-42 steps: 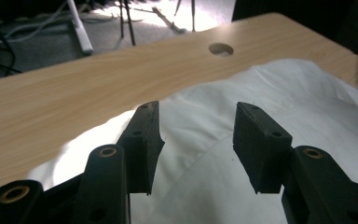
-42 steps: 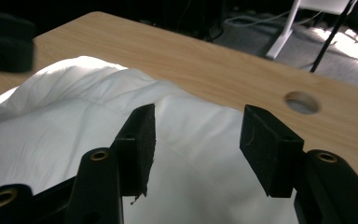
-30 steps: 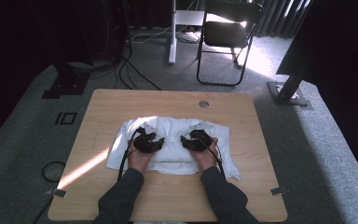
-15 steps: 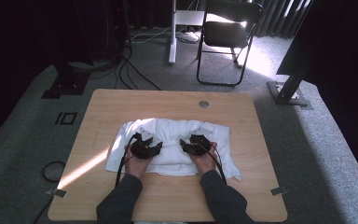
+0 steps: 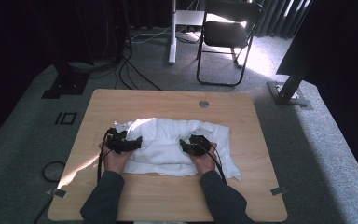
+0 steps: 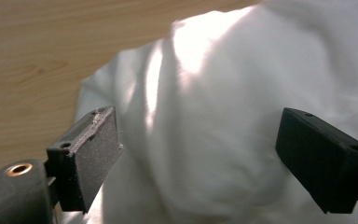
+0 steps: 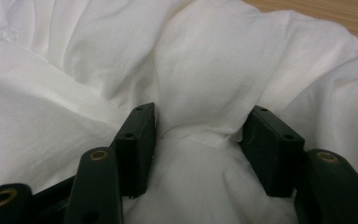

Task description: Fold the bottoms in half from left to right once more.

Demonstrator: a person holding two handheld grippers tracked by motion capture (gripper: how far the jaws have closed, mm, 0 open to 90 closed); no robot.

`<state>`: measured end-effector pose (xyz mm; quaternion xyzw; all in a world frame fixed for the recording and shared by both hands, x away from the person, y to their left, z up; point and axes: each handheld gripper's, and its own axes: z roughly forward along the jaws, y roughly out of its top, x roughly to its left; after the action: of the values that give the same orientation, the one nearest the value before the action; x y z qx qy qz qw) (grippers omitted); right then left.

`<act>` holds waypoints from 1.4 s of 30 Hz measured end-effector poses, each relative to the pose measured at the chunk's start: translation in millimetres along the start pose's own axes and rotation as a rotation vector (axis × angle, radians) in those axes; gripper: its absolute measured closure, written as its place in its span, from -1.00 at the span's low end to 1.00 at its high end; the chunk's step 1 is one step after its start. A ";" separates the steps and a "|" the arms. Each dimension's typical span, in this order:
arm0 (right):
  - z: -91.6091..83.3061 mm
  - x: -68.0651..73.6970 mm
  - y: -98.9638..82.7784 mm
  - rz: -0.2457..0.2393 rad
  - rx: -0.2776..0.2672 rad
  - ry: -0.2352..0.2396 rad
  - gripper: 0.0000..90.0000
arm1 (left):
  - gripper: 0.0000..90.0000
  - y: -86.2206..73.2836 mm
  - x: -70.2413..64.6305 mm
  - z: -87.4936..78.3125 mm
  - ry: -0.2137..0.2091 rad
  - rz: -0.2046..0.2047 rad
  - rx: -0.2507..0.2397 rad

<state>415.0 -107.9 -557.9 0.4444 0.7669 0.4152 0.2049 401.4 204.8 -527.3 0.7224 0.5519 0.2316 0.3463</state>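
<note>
On the wooden tabletop (image 5: 121, 100) lies a white cloth (image 5: 168, 140), bunched into a soft heap whose long axis runs from the left side to the right side, across the person's front. At the left end of the heap is the left gripper (image 5: 133, 142), pointing inward along this axis; its fingers (image 6: 91, 156) have just been opening and now stand wide apart. The cloth lies loose in the gap between them, and from the left gripper view I judge that the pads are not pressing on it, so this end seems to be released. Beyond that gripper's fingers the fabric rises in a sunlit fold and bare wood shows at the upper left. In the middle the cloth is thick and wrinkled, with a loose flap spreading toward the right near corner. At the right end, the right gripper (image 5: 186, 146) also points inward, and its fingers (image 7: 137, 140) are clamped on a gathered ridge of cloth, which is pinched narrow between the two pads. So the cloth lies directly ahead of both grippers, and the right hand alone holds it. I think the next move depends on the left hand, which must take a new grip on its nearer end while the right keeps its hold.
</note>
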 end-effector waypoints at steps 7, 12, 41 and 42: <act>-0.2 0.4 -0.7 -0.002 -0.005 -0.003 -0.01 | -0.89 -8.6 8.9 19.3 0.024 -0.030 0.074; -0.3 0.4 -0.7 -0.001 -0.005 -0.003 -0.01 | -1.00 -12.2 11.0 23.9 0.057 -0.029 0.094; -0.8 0.4 -1.4 -0.002 -0.010 0.006 -0.01 | -0.99 -25.7 20.1 9.1 0.047 -0.056 0.085; -0.8 0.4 -1.4 -0.002 -0.010 0.006 -0.01 | -0.96 -25.7 19.6 8.8 0.049 -0.053 0.085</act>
<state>413.5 -108.2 -558.6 0.4413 0.7659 0.4201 0.2052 396.9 225.3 -553.4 0.7157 0.5885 0.2164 0.3077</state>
